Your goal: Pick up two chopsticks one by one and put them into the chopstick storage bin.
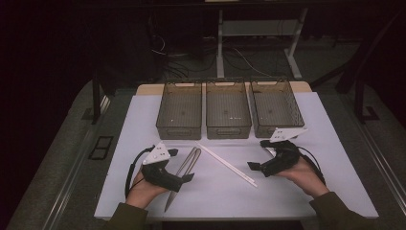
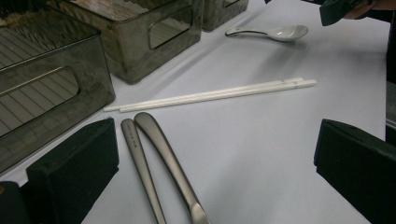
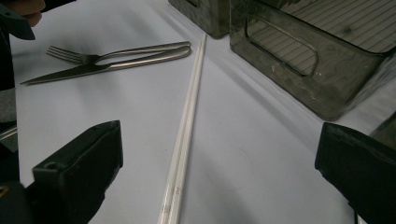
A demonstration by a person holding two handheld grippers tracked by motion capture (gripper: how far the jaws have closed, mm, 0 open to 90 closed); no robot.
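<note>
I read the step in hand as picking cutlery off the desk [image 1: 143,124] and sorting it into the three smoked-plastic bins. My left gripper [image 1: 184,165] has its jaws released and wide apart, low over the desk, with the handles of the knife [image 2: 142,172] and fork [image 2: 170,163] lying between them. My right gripper [image 1: 256,158] is equally released, its jaws straddling the near end of the white chopsticks [image 3: 184,135] without touching them.

Taking the chopsticks as my landmark: the fork and knife lie just to their left, side by side and touching, handles pointing toward the bins. The middle bin [image 1: 228,115] stands just beyond the chopsticks' far tip, the left bin [image 1: 179,115] to its left and the right bin [image 1: 276,112] to its right. A white spoon [image 2: 275,32] lies to the chopsticks' right, close under my right hand.

To do this well, I would lower the left jaws until they bracket one handle only; the two handles lie so close that a careless close could pinch both or flick one away. On the right, I would grip both chopsticks together near their middle so they do not pivot.

In the way: the bin walls stand tall, so anything lifted must clear the rims, and the long chopsticks could swing into the fork and knife beside them.
</note>
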